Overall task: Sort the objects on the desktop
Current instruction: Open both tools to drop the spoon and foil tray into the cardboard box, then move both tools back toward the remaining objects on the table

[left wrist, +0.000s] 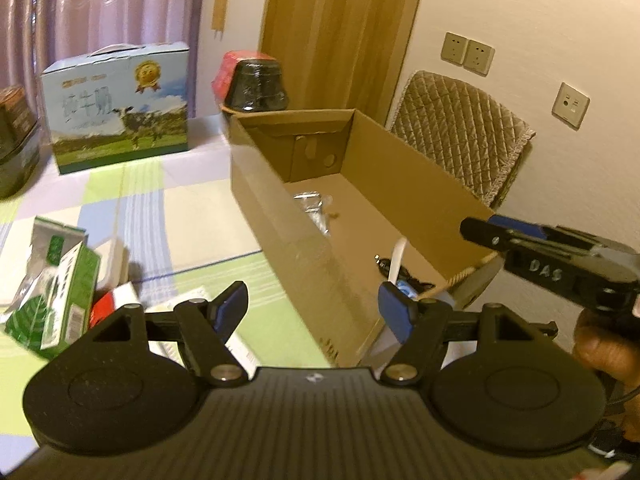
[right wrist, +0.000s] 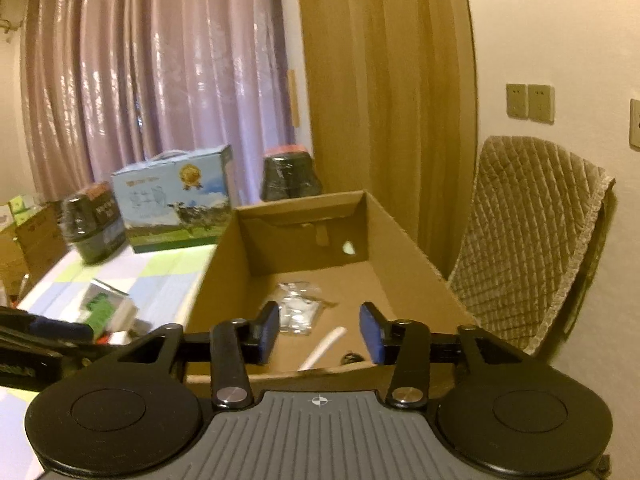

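Observation:
An open cardboard box (left wrist: 276, 216) stands on the checked tablecloth (left wrist: 192, 216). Inside lie a clear plastic bag (left wrist: 316, 208), a white stick (left wrist: 398, 260), a small black item (left wrist: 386, 266) and a blue-and-white item (left wrist: 406, 292). My left gripper (left wrist: 312, 296) is open and empty over the box's near left corner. My right gripper (right wrist: 320, 320) hangs open above the near end of the box (right wrist: 400, 248), nothing between its pads; under it are the bag (right wrist: 298, 312) and the stick (right wrist: 324, 348). A green carton (left wrist: 60, 292) and a red item (left wrist: 106, 304) lie left of the box.
A blue milk carton case with a cow picture (left wrist: 116, 108) and a black jar with a red lid (left wrist: 256, 84) stand at the table's far side. A chair with a quilted cover (left wrist: 460, 128) is right of the box. Dark containers (left wrist: 16, 140) sit far left.

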